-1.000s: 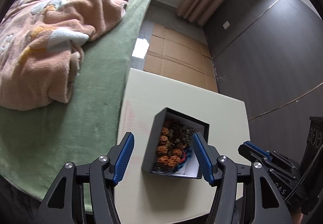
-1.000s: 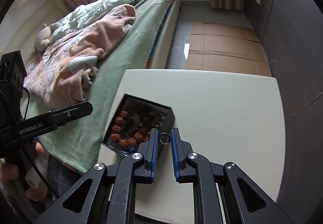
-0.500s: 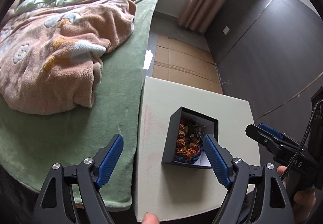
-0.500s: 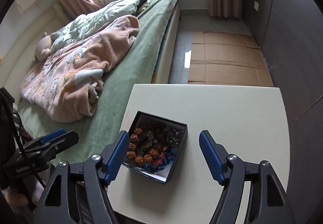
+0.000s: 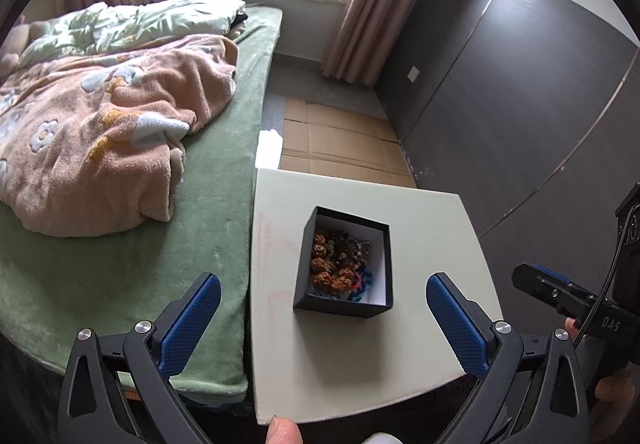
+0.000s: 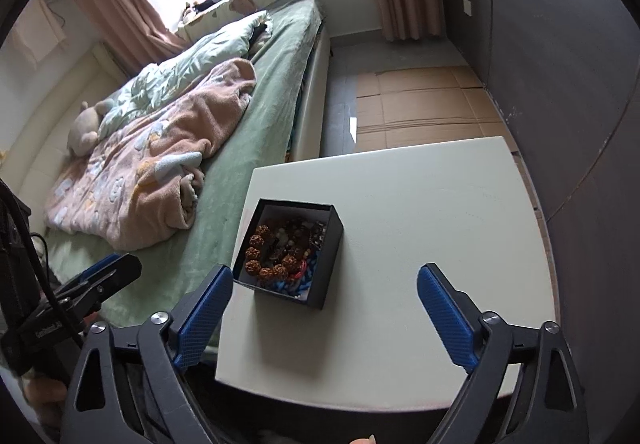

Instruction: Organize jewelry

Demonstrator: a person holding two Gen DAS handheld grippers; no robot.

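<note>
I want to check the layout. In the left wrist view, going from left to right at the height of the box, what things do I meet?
Pink fleece blanket → green bed cover → pale table bare strip → black jewelry box of beaded bracelets → bare table → right gripper.

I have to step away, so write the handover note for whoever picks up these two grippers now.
Left gripper: fingers wide apart, just opened further, nothing between them.
Right gripper: fingers wide apart, just opened, nothing held.
Black box sits open on the pale table, near the edge by the bed, away from both grippers.
Done: brown bead bracelets and other jewelry lie inside the box.
Left: no loose jewelry shows on the table; no lid in view. Check whether anything remains off camera.
</note>
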